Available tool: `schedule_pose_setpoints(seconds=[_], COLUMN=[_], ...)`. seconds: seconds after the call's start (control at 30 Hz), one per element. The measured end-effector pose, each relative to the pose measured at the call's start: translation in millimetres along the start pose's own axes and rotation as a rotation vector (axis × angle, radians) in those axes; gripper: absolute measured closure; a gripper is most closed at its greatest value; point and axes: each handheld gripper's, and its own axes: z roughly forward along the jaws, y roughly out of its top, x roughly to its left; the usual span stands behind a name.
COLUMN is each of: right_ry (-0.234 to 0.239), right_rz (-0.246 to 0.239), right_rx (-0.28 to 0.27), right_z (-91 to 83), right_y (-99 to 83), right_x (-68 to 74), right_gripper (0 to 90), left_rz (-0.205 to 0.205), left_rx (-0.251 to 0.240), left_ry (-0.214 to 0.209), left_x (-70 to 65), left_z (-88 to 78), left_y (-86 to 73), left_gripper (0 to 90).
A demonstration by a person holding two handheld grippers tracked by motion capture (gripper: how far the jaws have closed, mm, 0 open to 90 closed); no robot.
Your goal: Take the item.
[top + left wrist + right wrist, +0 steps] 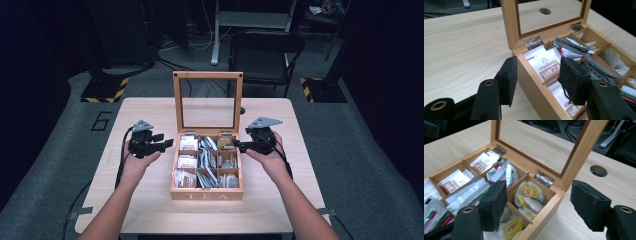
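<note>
High view sets the open tea box (206, 194) mid-table between both hands, left gripper (167, 144) just beside its left wall, right gripper (239, 146) equally close at its right wall, each with jaws parted, empty and straddling that wall

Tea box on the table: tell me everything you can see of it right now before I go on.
The tea box is light wood with "TEA" on its front wall and sits mid-table. Its lid, a wooden frame around a clear pane, stands upright on two metal hinges at the back. Inside, wooden dividers form a three-by-three grid: white sachets with brown print in one outer column, grey-green packets in the middle, yellow-labelled bags in the other. Nothing visibly touches it except the table.
</note>
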Motion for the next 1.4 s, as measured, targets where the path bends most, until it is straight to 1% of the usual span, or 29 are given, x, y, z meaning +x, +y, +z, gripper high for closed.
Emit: schedule_pose_setpoints(seconds=[0.03, 0.07, 0.1, 0.13, 0.2, 0.23, 0.27, 0.33, 0.37, 0.4, 0.47, 0.53, 0.63, 0.67, 0.73, 0.77, 0.8, 0.87, 0.9, 0.97, 1.0, 1.03, 1.07, 1.13, 1.23, 1.3, 1.33, 1.37, 1.4], right_ry=[0.005, 0.012, 0.016, 0.014, 0.005, -0.001, -0.006, 0.000, 0.002, 0.000, 0.001, 0.012, 0.023, 0.024, 0.024, 0.028, 0.046, 0.092, 0.099, 0.103, 0.106, 0.120, 0.127, 0.126, 0.136, 0.142, 0.148, 0.164, 0.168], right_rz=[0.016, 0.014, -0.002, -0.003, -0.027, -0.032, -0.023, -0.012, 0.004, 0.008, 0.020, 0.029, 0.031, 0.011, 0.017, 0.012, -0.004, -0.008, -0.002, -0.023, -0.010, -0.020, -0.015, -0.034, -0.030, -0.035, -0.026, -0.032, -0.036], right_rx=[-0.013, -0.012, -0.019, -0.021, -0.007, -0.002, -0.005, -0.016, -0.019, -0.025, -0.019, -0.006, 0.011, 0.013, 0.011, 0.013, 0.022, 0.028, 0.028, 0.024, 0.031, 0.026, 0.027, 0.015, 0.010, 0.006, 0.012, 0.017, 0.025], right_z=[-2.2, -3.2, -4.5, -5.5, -6.9, -7.3, -8.0, -8.7, -8.8, -8.0, -6.5, -3.0, 1.4, 2.1, 3.7, 4.5, 5.4, 7.0, 7.3, 8.9, 9.7, 11.1, 11.3, 11.6, 10.9, 11.0, 10.6, 10.9, 11.6], right_y=[-3.0, -4.2, -6.5, -8.3, -12.3, -13.4, -15.2, -17.5, -18.6, -20.5, -23.8, -26.1, -29.3, -30.3, -31.9, -32.8, -33.6, -35.5, -36.5, -37.3, -37.3, -36.7, -36.4, -35.3, -35.0, -35.8, -36.4, -36.7, -37.2], right_x=[4.3, 6.2, 8.7, 11.3, 17.7, 19.9, 23.2, 26.6, 28.5, 30.9, 33.9, 36.2, 41.4, 42.2, 47.3, 49.9, 52.3, 59.1, 63.5, 69.0, 74.0, 75.9, 78.3, 83.7, 91.0, 93.9, 95.7, 96.5, 98.3], right_gripper=[29.5, 30.6, 31.6, 31.9, 31.8, 31.7, 31.6, 29.1, 27.5, 25.0, 20.3, 19.0, 19.4, 21.1, 24.2, 27.5, 32.6, 40.1, 42.0, 43.1, 44.2, 45.6, 46.0, 46.2, 48.0, 53.6, 56.3, 58.0, 58.3], left_rz=[0.000, 0.017, 0.016, 0.006, -0.019, -0.035, -0.030, -0.039, -0.051, -0.051, -0.041, -0.036, -0.046, -0.049, -0.052, -0.050, -0.045, -0.050, -0.050, -0.048, -0.047, -0.049, -0.048, -0.049, -0.045, -0.044, -0.047, -0.047, -0.044], left_rx=[0.000, 0.011, 0.010, -0.001, -0.028, -0.034, -0.022, -0.030, -0.045, -0.046, -0.040, -0.032, -0.026, -0.025, -0.030, -0.030, -0.030, -0.038, -0.038, -0.045, -0.045, -0.046, -0.045, -0.043, -0.045, -0.044, -0.048, -0.048, -0.047], left_ry=[0.000, 0.006, 0.002, -0.006, -0.020, -0.019, -0.016, -0.017, -0.022, -0.021, -0.015, -0.014, -0.010, -0.011, -0.018, -0.021, -0.028, -0.035, -0.035, -0.036, -0.035, -0.035, -0.036, -0.033, -0.029, -0.027, -0.024, -0.024, -0.024], left_x=[0.0, -1.6, -2.2, -2.3, -1.7, -1.2, -0.2, 1.7, 2.8, 3.0, 3.2, 3.7, 4.9, 5.0, 3.9, 3.1, 2.6, 2.0, 2.0, 3.1, 3.6, 3.8, 4.2, 4.1, 4.0, 3.5, 2.8, 2.8, 2.2], left_z=[0.0, -1.3, -2.4, -4.1, -6.5, -6.2, -6.1, -8.4, -10.6, -11.1, -12.0, -12.6, -12.5, -12.6, -12.0, -12.1, -12.7, -13.9, -13.9, -15.8, -16.2, -16.5, -17.1, -17.5, -18.0, -19.0, -19.6, -19.6, -20.9], left_y=[0.0, -4.0, -6.1, -9.4, -15.6, -18.4, -18.9, -19.7, -20.8, -21.4, -23.3, -24.6, -26.4, -26.8, -27.6, -27.8, -28.0, -28.7, -28.7, -29.0, -29.1, -29.2, -29.3, -29.6, -29.8, -30.0, -30.1, -30.1, -29.9], left_gripper=[48.3, 48.0, 48.0, 47.9, 48.0, 48.0, 48.0, 48.0, 48.0, 48.0, 48.0, 48.0, 47.8, 47.6, 47.3, 47.3, 47.2, 47.0, 47.0, 47.0, 47.0, 47.0, 47.0, 47.0, 46.9, 46.9, 46.9, 46.9, 46.9])
